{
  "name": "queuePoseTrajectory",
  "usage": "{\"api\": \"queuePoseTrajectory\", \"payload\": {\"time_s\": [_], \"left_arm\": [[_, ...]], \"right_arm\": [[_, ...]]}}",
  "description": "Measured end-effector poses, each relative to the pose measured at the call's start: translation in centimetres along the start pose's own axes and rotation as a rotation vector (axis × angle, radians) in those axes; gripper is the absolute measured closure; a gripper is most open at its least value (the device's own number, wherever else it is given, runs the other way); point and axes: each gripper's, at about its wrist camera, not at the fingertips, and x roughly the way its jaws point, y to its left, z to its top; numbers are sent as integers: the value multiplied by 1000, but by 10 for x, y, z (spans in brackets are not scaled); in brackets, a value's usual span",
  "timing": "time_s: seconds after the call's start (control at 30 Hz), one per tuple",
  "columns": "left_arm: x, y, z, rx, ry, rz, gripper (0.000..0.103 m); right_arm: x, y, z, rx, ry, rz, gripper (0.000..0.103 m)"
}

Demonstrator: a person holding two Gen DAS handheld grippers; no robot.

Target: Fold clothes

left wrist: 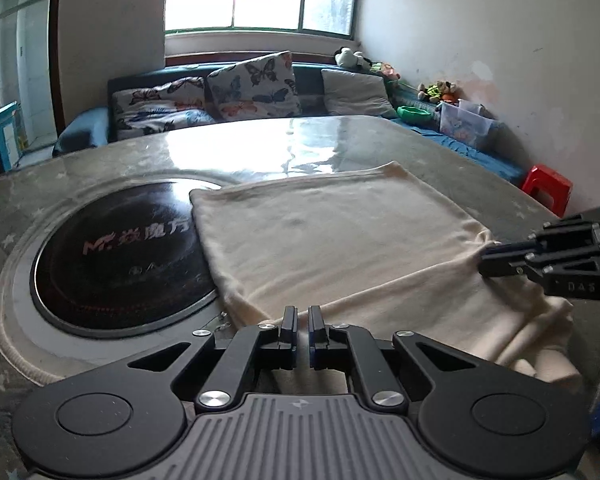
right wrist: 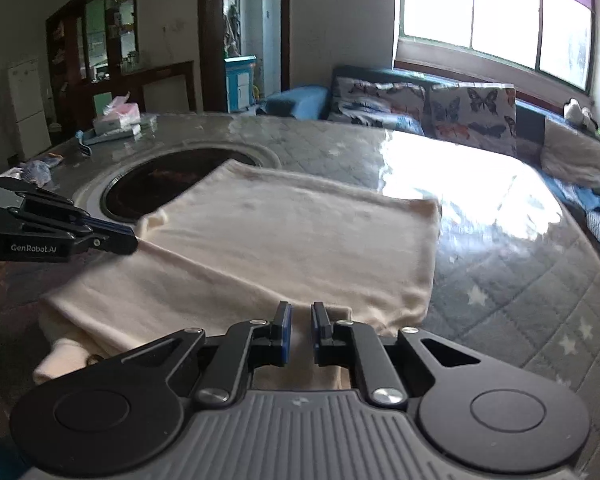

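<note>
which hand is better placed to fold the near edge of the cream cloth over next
Neither clearly: both tongs, left and right, sit nearly shut at the cream cloth's near edge, so a two-handed fold suits best.

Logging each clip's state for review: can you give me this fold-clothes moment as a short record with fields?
garment: cream cloth, spread flat, layers bunched at the near edge
surface: quilted table
overlap: the cloth's left edge lies over the black round hob
left gripper: fingers pinched on the cloth's near left edge
right gripper: fingers pinched on the cloth's near right edge
background: butterfly cushions on a sofa, below a window
</note>
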Motion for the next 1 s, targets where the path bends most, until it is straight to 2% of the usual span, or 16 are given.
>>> {"api": "queuePoseTrajectory", "payload": {"time_s": [0.1,0.17,0.37,0.47,0.57,0.77,1.0], "left_arm": [[-2,2,-2,-9,-5,-8,96],[-6,-1,-1,2,-21,-6,92],[-6,-5,-4,29,-18,8,89],[-17,-13,-2,51,-38,1,77],[-28,-26,-5,91,-54,-35,77],[-31,-57,-24,217,-33,-76,77],[-31,-65,-33,239,-10,-95,77]], "right_arm": [[-1,-4,-6,11,17,11,94],[-7,-5,-7,8,17,12,93],[-21,-4,-17,-8,37,27,87],[-30,-1,-18,-12,31,37,86],[-37,5,-20,-29,24,56,86],[-38,13,-31,-56,59,80,84],[-47,14,-26,-54,14,77,83]]}}
